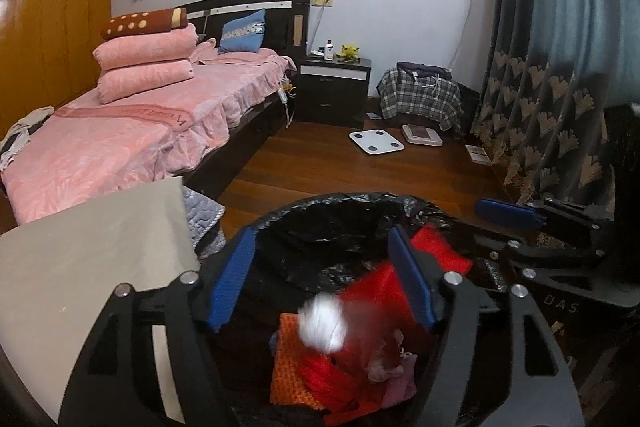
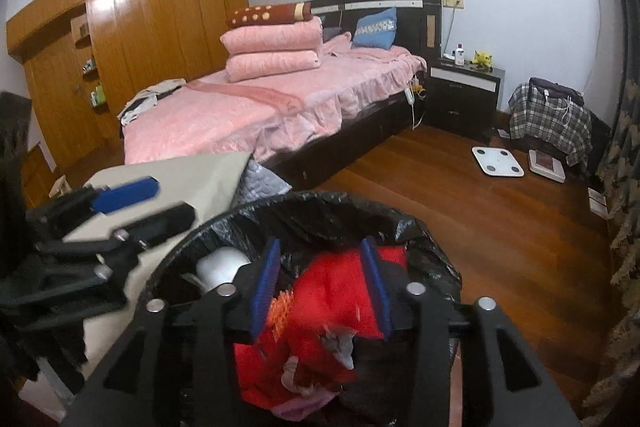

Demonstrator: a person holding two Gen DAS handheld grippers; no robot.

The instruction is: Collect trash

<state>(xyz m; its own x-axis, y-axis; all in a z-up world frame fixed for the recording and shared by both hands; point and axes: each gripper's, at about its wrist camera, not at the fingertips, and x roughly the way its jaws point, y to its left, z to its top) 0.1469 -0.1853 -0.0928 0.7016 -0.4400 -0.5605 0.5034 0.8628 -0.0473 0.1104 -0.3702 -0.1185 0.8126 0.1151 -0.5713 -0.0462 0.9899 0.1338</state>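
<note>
A bin lined with a black bag (image 1: 344,211) (image 2: 320,211) stands on the wooden floor, holding red wrappers (image 1: 376,287) (image 2: 340,287), orange netting and pinkish scraps. A white crumpled piece (image 1: 322,325), blurred, is in mid-air between my left gripper's fingers over the bin; it also shows inside the bin in the right wrist view (image 2: 222,265). My left gripper (image 1: 320,279) is open above the bin. My right gripper (image 2: 322,287) is open and empty over the bin's other side; it appears at the right in the left wrist view (image 1: 506,213).
A beige-covered surface (image 1: 92,251) lies left of the bin. A pink bed (image 1: 132,131), a dark nightstand (image 1: 334,91), a white scale (image 1: 376,143), a plaid bag (image 1: 420,95) and a curtain (image 1: 552,67) surround the wooden floor.
</note>
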